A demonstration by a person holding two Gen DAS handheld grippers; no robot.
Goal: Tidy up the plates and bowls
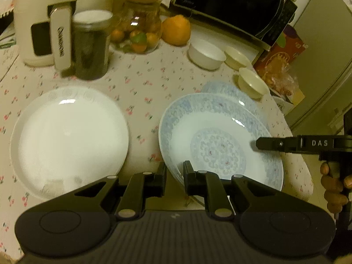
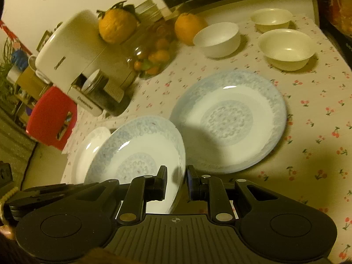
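Note:
A blue-patterned plate [image 1: 220, 145] is held tilted above the table, its rim between the fingers of both grippers. My left gripper [image 1: 175, 176] is shut on its near-left rim. My right gripper [image 2: 176, 182] is shut on the same plate [image 2: 136, 154] at its other edge, and its finger [image 1: 277, 144] shows in the left wrist view. A second blue-patterned plate [image 2: 228, 121] lies flat on the tablecloth, partly behind the held one [image 1: 222, 88]. A plain white plate [image 1: 68, 138] lies to the left. Three bowls [image 1: 206, 54] [image 1: 236, 57] [image 1: 253, 83] stand at the back right.
A white appliance [image 1: 55, 17], a dark jar [image 1: 91, 46], a glass jar of small fruit [image 1: 138, 30], oranges [image 1: 176, 29] and a microwave [image 1: 233, 6] crowd the back of the table. A red stool [image 2: 51, 118] stands beyond the table's left edge. A snack box [image 1: 283, 52] sits at the right.

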